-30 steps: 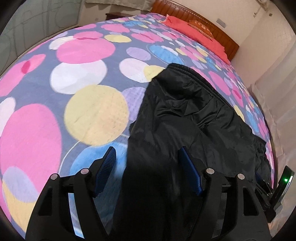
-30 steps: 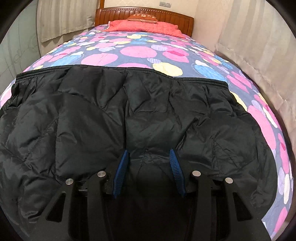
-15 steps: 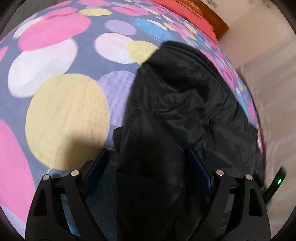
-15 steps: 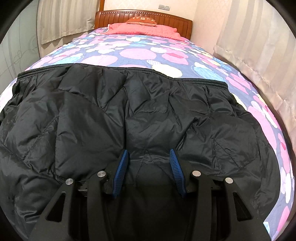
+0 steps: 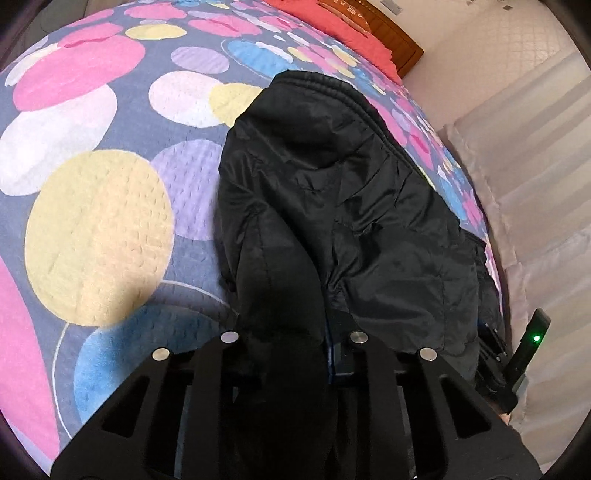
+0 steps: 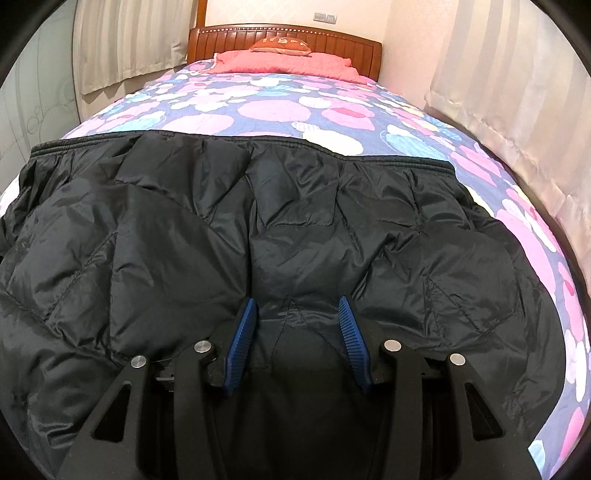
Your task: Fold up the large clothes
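A large black quilted jacket (image 6: 295, 229) lies spread across the near end of the bed, its hem toward the headboard. In the left wrist view the jacket (image 5: 369, 221) runs off to the right, and a thick fold of it passes between my left gripper's fingers. The left gripper (image 5: 290, 332) is shut on that fold, which hides the pads. My right gripper (image 6: 297, 328) rests low on the jacket's near middle with its blue pads (image 6: 242, 339) apart and fabric between them, not pinched.
The bed (image 6: 280, 110) has a cover with coloured circles, also seen in the left wrist view (image 5: 99, 229). A red pillow (image 6: 284, 59) and wooden headboard (image 6: 284, 35) are at the far end. Curtains (image 6: 517, 92) hang along the right side.
My left gripper has closed on the jacket's edge fold, from wide open a second ago. The right gripper has stayed open in place on the jacket.
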The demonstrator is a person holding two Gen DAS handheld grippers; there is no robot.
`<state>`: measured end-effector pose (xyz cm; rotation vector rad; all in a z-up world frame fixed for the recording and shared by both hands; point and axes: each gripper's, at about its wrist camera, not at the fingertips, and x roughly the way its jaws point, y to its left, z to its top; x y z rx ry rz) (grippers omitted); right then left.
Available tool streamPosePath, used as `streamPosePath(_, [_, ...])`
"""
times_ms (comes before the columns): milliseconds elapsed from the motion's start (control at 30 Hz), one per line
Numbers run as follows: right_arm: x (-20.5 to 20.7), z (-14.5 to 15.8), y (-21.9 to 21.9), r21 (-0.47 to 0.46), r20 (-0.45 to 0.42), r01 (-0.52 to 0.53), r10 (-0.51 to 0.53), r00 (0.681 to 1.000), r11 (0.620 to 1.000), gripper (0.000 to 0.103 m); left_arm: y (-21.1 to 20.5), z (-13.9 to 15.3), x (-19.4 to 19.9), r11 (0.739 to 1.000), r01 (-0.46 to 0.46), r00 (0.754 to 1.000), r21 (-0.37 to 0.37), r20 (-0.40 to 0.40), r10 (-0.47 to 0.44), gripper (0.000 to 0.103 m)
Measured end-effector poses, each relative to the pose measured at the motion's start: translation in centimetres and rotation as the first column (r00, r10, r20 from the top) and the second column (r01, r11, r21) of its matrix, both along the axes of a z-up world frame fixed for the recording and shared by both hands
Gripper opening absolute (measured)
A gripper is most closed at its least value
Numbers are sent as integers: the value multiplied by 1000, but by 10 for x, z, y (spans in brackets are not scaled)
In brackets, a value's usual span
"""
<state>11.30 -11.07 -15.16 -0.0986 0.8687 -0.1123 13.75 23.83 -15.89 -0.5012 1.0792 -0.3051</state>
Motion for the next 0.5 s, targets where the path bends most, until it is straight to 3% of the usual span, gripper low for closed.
streamPosePath(133, [0, 0, 0, 4, 1, 1, -1, 1000, 1000, 47, -1, 11, -2, 999, -30, 999, 9, 27, 30, 18])
streamPosePath(233, [0, 0, 0, 5, 2, 0, 0, 1000, 1000, 47, -11, 35, -13, 998, -36, 995, 56, 93, 31, 17])
streamPosePath(500, [3, 3, -1, 29, 14, -1, 0, 1000, 1000, 48, -57, 114, -37, 998, 15, 970, 65, 240, -30, 14])
